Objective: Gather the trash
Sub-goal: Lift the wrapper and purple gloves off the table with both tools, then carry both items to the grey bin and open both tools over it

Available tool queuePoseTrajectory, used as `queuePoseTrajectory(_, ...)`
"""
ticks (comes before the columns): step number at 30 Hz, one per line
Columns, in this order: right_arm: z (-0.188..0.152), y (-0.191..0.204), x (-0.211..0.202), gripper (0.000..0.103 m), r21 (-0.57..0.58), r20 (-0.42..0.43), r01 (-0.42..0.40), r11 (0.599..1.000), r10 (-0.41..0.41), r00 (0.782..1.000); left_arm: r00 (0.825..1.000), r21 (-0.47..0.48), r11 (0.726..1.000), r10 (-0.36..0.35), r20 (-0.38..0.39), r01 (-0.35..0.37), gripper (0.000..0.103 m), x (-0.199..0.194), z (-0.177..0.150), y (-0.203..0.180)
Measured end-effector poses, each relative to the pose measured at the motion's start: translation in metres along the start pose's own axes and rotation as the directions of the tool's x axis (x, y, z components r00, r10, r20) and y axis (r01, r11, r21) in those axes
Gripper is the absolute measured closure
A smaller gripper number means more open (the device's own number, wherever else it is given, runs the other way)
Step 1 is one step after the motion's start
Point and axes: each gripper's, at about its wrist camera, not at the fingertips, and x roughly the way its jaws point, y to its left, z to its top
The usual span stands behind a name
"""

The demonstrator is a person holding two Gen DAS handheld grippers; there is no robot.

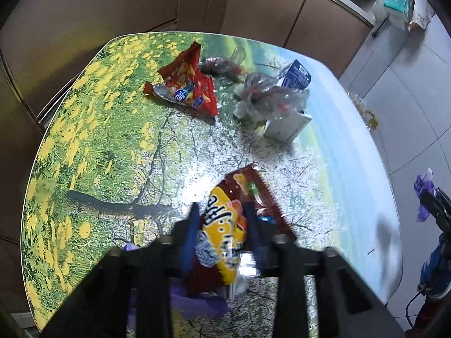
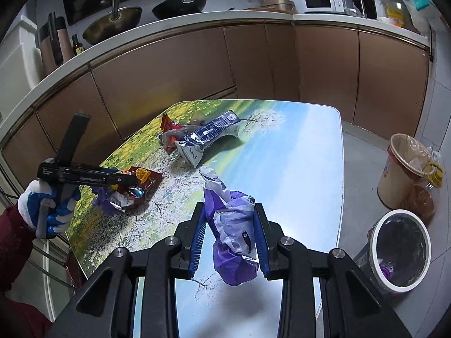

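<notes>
I am holding the left gripper (image 1: 221, 211) over the table (image 1: 118, 129), its fingers set either side of a yellow-and-red chip bag (image 1: 225, 239); I cannot tell whether the pads are pressing it. A purple wrapper (image 1: 203, 307) is lying under the bag. My right gripper (image 2: 229, 225) is clamping a purple plastic bag (image 2: 231, 242) above the table edge. A red snack bag (image 1: 187, 84), crumpled clear plastic (image 1: 267, 95) and a carton (image 2: 208, 138) are lying farther back. A bin (image 2: 400, 250) is standing on the floor, right.
</notes>
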Motion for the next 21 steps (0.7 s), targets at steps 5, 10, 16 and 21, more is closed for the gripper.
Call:
queuePoseTrajectory(5, -0.002, -0.002, -0.005, 0.071, 0.010, 0.013, -0.003, 1.000, 0.003, 1.000, 0.999, 0.000, 1.000, 0.007, 0.033, -0.007, 0.091, -0.011, -0.002, -0.008)
queuePoseTrajectory(10, -0.005, -0.005, -0.017, 0.071, 0.016, 0.044, -0.009, 1.000, 0.008, 0.999, 0.995, -0.021, 1.000, 0.015, 0.097, -0.013, 0.092, -0.039, -0.001, -0.017)
queuePoseTrajectory(16, -0.011, -0.019, -0.041, 0.071, 0.033, 0.097, -0.012, 0.999, 0.009, 0.995, 0.988, -0.023, 1.000, 0.005, 0.156, -0.001, 0.092, -0.072, 0.003, -0.036)
queuePoseTrajectory(21, -0.018, -0.042, -0.058, 0.071, 0.071, 0.140, -0.003, 0.997, -0.007, 0.990, 0.984, 0.023, 0.999, -0.026, 0.175, 0.022, 0.092, -0.083, 0.011, -0.072)
